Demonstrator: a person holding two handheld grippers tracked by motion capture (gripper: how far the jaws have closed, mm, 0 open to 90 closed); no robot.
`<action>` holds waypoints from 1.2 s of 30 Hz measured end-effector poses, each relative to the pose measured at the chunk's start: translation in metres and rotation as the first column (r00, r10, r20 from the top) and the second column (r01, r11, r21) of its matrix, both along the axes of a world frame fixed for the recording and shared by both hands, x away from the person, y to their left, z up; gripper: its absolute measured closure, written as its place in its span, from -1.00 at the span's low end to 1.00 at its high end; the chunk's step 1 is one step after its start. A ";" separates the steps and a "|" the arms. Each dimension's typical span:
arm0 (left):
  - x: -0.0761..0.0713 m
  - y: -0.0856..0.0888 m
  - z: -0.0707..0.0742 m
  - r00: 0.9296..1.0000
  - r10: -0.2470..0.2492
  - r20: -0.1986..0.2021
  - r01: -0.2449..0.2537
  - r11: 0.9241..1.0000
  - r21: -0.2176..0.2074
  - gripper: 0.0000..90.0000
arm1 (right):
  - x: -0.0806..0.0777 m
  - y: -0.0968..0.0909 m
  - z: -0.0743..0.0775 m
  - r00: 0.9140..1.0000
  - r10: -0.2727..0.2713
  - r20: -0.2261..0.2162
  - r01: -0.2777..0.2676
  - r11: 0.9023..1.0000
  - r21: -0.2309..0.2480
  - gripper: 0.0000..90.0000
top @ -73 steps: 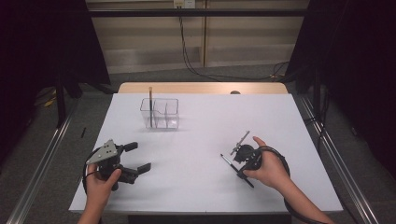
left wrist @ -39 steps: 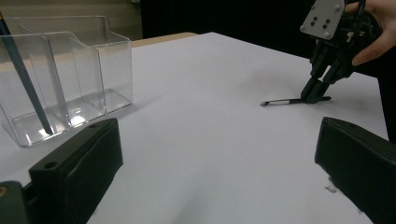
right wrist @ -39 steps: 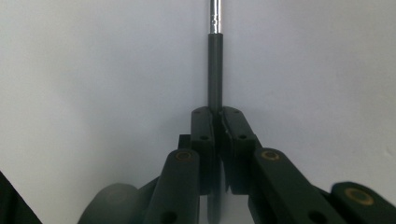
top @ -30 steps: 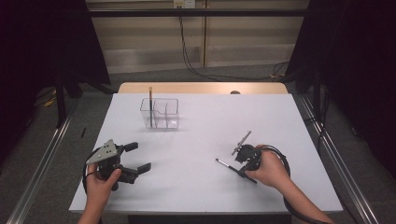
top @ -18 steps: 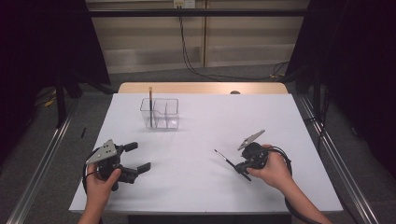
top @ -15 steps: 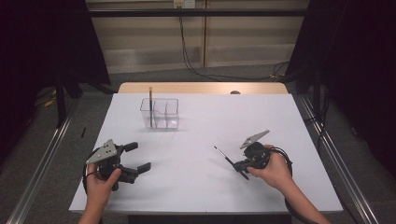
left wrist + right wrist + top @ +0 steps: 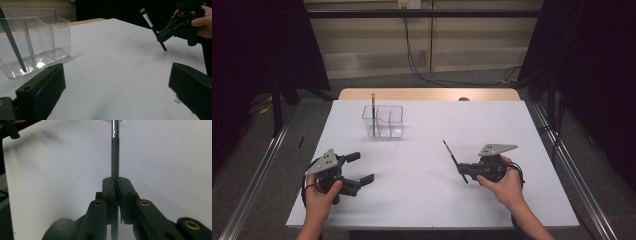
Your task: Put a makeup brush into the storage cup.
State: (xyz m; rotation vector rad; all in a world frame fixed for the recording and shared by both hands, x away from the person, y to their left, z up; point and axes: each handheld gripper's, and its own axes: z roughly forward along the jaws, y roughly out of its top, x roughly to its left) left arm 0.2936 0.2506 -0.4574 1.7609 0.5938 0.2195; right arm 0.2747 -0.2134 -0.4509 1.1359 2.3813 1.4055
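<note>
A: What's the right gripper (image 7: 466, 172) got? Lower right of the high view.

B: A thin dark brush (image 7: 454, 160), looks like a makeup brush w/ a metal ferrule. The jaws are pinched tight on the handle, part way along it. In the right gripper view the shaft (image 7: 115, 152) runs straight up from between the closed jaws.

A: How'd it handle, you reckon?

B: Light, stiff, smooth handle, so prob. slippery & keen to pivot in a narrow pinch. Nearer mid-handle seems the safer hold; I'd keep off the bristle tip (image 7: 142, 11), that bit is soft.

A: And the left gripper (image 7: 357, 168)?

B: Lower left, jaws spread wide, nothing between them, down low over the table (image 7: 512, 125). It hasn't budged.

A: What's changed vs. approx. 2 s ago?

B: The right hand (image 7: 507, 182) has rolled over: the grey plate (image 7: 497, 148) now faces up, and the brush has swung from lying low to pointing up-left, toward the clear organiser (image 7: 383, 121) at upper centre-left. That already has a pencil-like stick (image 7: 373, 112) standing in its left compartment.
</note>
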 end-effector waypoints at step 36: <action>0.004 -0.009 0.000 1.000 -0.018 -0.003 0.017 1.000 -0.017 -0.98 | 0.000 0.020 0.001 0.971 -0.032 0.235 -0.029 0.968 0.250 0.88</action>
